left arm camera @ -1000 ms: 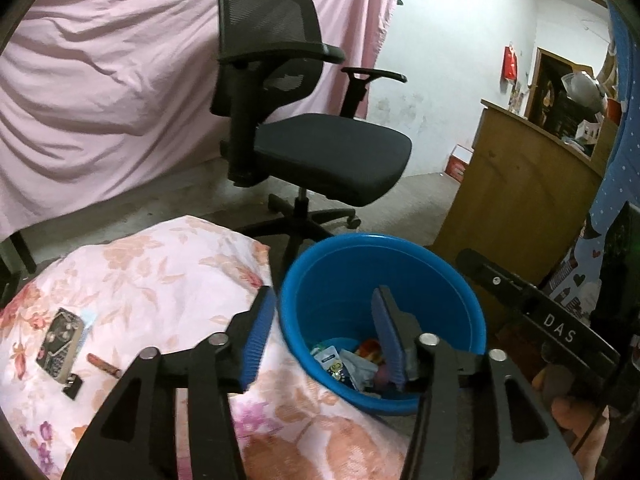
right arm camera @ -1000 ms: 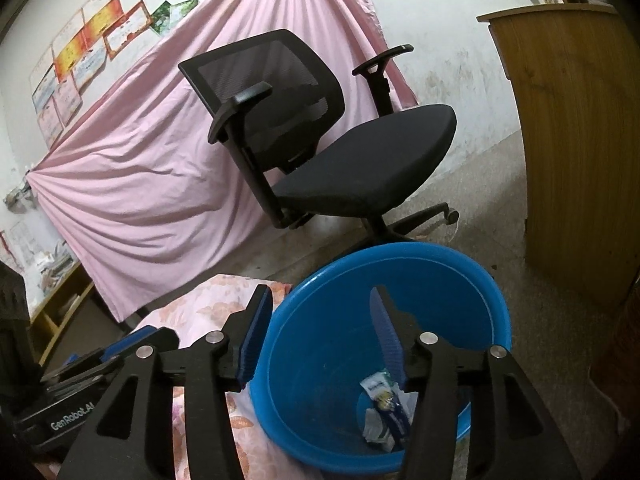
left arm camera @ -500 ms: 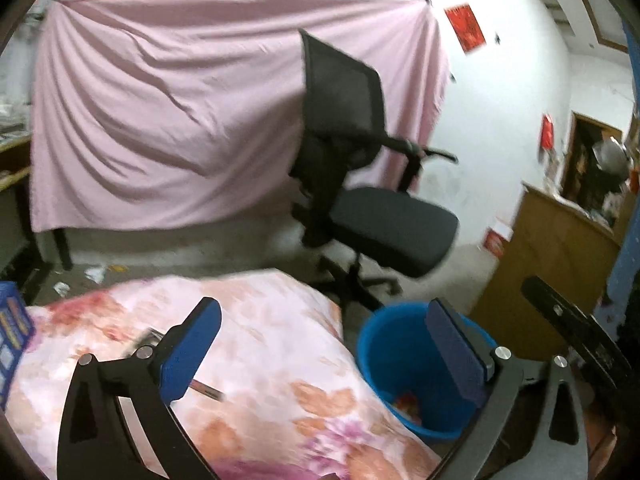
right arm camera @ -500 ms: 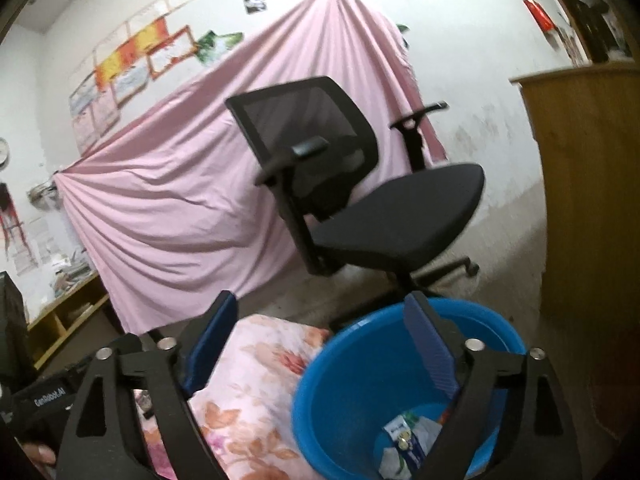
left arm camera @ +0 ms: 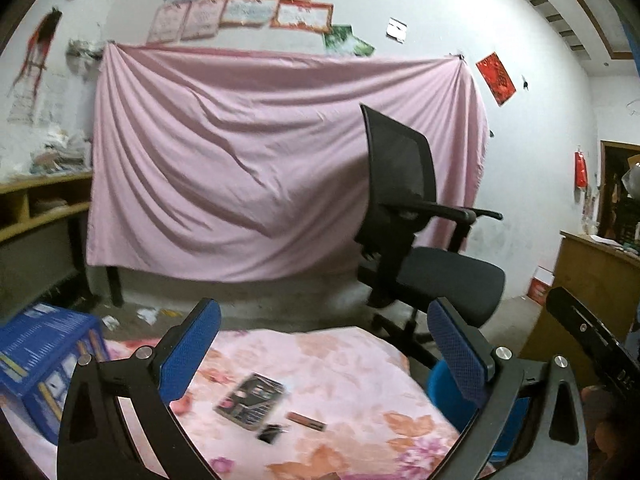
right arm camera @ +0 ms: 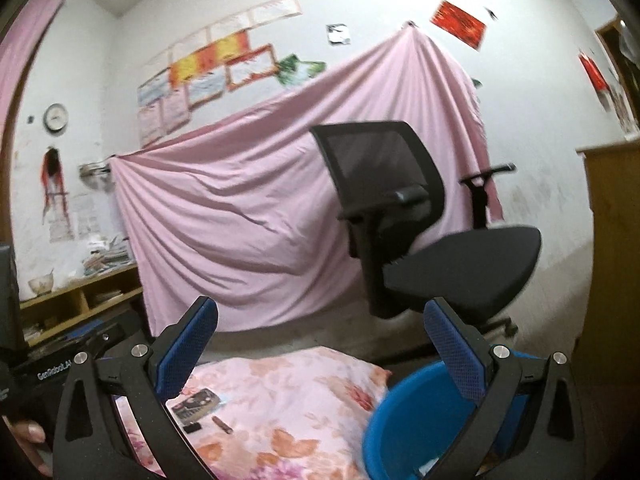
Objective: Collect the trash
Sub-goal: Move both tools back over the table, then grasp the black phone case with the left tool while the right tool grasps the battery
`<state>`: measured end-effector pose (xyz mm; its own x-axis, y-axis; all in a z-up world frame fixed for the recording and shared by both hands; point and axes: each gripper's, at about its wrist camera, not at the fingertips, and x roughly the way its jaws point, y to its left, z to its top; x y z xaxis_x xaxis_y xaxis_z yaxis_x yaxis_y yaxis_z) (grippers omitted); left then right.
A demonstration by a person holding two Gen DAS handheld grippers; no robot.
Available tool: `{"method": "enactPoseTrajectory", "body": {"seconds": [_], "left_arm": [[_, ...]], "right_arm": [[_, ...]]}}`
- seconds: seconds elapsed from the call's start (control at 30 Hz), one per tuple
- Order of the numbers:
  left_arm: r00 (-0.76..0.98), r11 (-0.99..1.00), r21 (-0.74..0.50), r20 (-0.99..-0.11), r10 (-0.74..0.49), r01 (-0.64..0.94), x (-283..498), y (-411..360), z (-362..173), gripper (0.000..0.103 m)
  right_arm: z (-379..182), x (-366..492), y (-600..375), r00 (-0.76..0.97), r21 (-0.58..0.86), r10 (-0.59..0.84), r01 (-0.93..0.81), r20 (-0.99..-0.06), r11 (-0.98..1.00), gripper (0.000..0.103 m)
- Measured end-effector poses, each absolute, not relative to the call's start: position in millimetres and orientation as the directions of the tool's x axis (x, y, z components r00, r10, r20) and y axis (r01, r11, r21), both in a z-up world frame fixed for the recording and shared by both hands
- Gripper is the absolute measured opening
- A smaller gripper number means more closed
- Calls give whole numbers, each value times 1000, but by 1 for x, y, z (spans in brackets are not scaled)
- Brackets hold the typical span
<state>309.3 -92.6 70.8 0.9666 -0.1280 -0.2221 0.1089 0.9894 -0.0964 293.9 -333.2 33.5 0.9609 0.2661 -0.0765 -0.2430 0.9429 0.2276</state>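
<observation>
My left gripper [left arm camera: 326, 344] is open wide with nothing between its blue pads, raised over the floral-clothed table [left arm camera: 344, 364]. On the cloth lie a flat dark packet [left arm camera: 250, 395], a small brown stick [left arm camera: 306, 421] and a small black piece [left arm camera: 269, 433]. The blue bucket [left arm camera: 440, 380] sits off the table's right edge, mostly behind the right finger. My right gripper [right arm camera: 320, 344] is open too and holds nothing; the blue bucket [right arm camera: 416, 412] lies below its right finger, with the packet [right arm camera: 198, 400], the stick [right arm camera: 222, 424] and the black piece [right arm camera: 191, 427] on the cloth at lower left.
A black office chair [left arm camera: 412, 216] stands behind the bucket before a pink sheet [left arm camera: 248, 168] hung on the wall. A blue crate [left arm camera: 44, 356] sits at the table's left, a wooden cabinet [left arm camera: 592, 280] at the right. A hand [right arm camera: 28, 432] holds the other gripper's body [right arm camera: 60, 364].
Both grippers' jaws have spread from half open to fully wide. Both views have lifted away from the bucket's inside and swung left toward the table and the wall.
</observation>
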Motion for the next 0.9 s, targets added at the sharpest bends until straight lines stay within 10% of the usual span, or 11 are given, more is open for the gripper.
{"method": "enactPoseTrajectory", "body": {"seconds": [0.9], "left_arm": [[971, 999, -15, -237, 36, -40, 283, -5, 18, 101]], "right_arm": [[10, 304, -221, 914, -68, 371, -386, -163, 920, 103]]}}
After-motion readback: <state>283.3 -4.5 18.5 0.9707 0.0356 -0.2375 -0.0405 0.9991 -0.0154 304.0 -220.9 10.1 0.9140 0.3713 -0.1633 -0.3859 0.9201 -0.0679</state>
